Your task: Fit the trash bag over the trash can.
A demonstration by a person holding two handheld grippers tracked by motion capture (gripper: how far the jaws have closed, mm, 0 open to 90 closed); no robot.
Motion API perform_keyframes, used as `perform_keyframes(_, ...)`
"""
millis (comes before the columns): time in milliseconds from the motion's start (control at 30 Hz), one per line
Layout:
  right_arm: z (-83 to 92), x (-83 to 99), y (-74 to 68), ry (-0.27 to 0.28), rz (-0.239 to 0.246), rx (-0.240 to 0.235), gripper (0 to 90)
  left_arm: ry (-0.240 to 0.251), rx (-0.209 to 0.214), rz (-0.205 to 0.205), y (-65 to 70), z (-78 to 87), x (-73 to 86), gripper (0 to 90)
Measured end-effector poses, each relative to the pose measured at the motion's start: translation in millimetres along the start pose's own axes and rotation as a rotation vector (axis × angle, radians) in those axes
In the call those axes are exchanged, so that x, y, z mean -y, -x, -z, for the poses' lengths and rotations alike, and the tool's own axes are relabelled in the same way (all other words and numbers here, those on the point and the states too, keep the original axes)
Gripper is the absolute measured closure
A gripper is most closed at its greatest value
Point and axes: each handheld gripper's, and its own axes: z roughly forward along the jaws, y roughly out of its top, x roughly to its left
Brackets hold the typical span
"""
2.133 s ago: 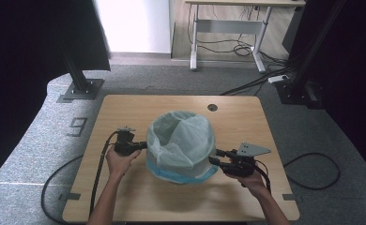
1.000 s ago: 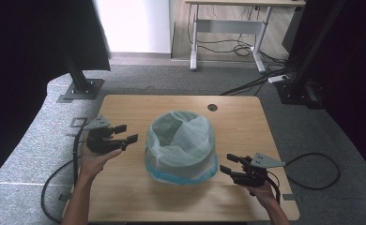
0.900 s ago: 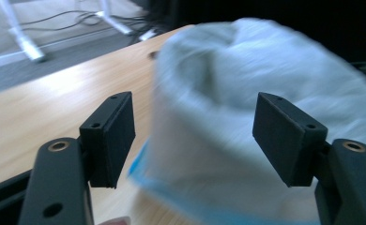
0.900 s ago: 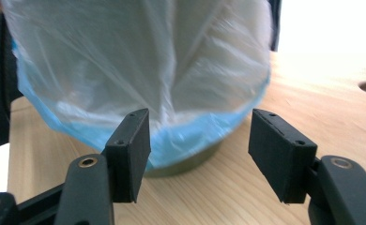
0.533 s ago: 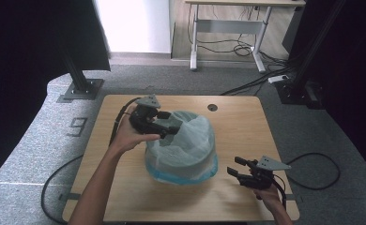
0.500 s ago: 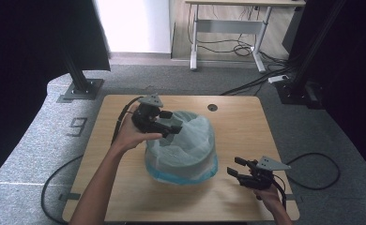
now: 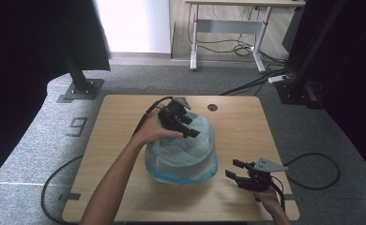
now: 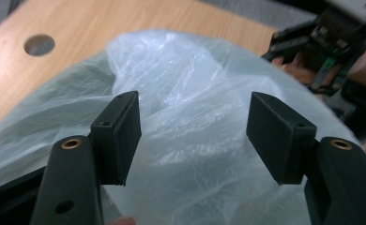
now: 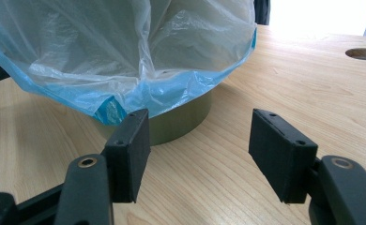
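A round bin with an olive wall (image 9: 181,117) stands mid-table, lined with a translucent plastic bag (image 7: 181,150) with a blue edge (image 9: 108,110). The film domes over the bin's top. My left gripper (image 7: 194,127) hovers over the bag's far top, pointing toward the right. Its jaws have just been closing a little but still stand apart, with crumpled film (image 8: 190,122) bulging under and between them, not pinched. My right gripper (image 7: 231,168) rests low near the table's front right corner, open and empty (image 9: 200,150), aimed at the bin's base.
The wooden table (image 7: 247,122) has a round cable hole (image 7: 212,107) at the back. Cables trail off both sides onto the grey floor. A black stand foot (image 7: 80,89) sits beyond the left corner. My right gripper also shows far off in the left gripper view (image 8: 322,42).
My left gripper swung from the table's left side up over the bag and drifted further right across its top. The bag's open mouth now looks domed over. The right gripper stayed put.
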Motion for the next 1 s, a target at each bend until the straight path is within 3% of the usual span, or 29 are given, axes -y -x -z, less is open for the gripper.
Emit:
perform_keyframes(67, 0.3, 0.5, 0.0, -0.001, 0.000, 0.001, 37.8, -0.048, 0.008, -0.009, -0.4, -12.1, -5.5, 35.8)
perform_keyframes(167, 1.3, 1.0, -0.2, -0.006, 0.002, 0.005, 37.8, -0.079, 0.014, -0.013, -0.6, -20.1, -8.2, 35.9)
perform_keyframes(267, 2.2, 2.1, 0.5, -0.007, 0.000, 0.007, 37.8, -0.156, 0.012, -0.032, -0.7, -34.3, -11.2, 36.2)
perform_keyframes(533, 1.9, 2.4, 0.0, -0.011, 0.002, 0.004, 37.8, -0.271, -0.001, -0.048, 4.2, -55.8, -15.4, 36.0)
perform_keyframes(600, 1.8, 2.4, -0.3, -0.010, 0.002, 0.004, 37.8, -0.279, -0.005, -0.054, 5.7, -57.7, -16.1, 35.8)
perform_keyframes(667, 1.6, 2.6, -0.6, -0.015, 0.007, 0.005, 37.8, -0.277, -0.011, -0.065, 7.5, -57.2, -16.7, 35.4)
perform_keyframes(733, 1.4, 3.1, -0.5, -0.019, 0.008, 0.006, 37.8, -0.245, -0.019, -0.066, 8.2, -51.1, -16.4, 34.9)
perform_keyframes(900, 1.2, 3.5, -0.3, -0.022, 0.009, 0.006, 37.8, -0.108, -0.035, -0.055, 10.6, -15.0, -11.7, 34.9)
perform_keyframes(1000, 0.8, 3.6, -0.1, -0.026, 0.008, 0.007, 37.8, -0.058, -0.029, -0.060, 15.4, 4.9, -6.5, 34.8)
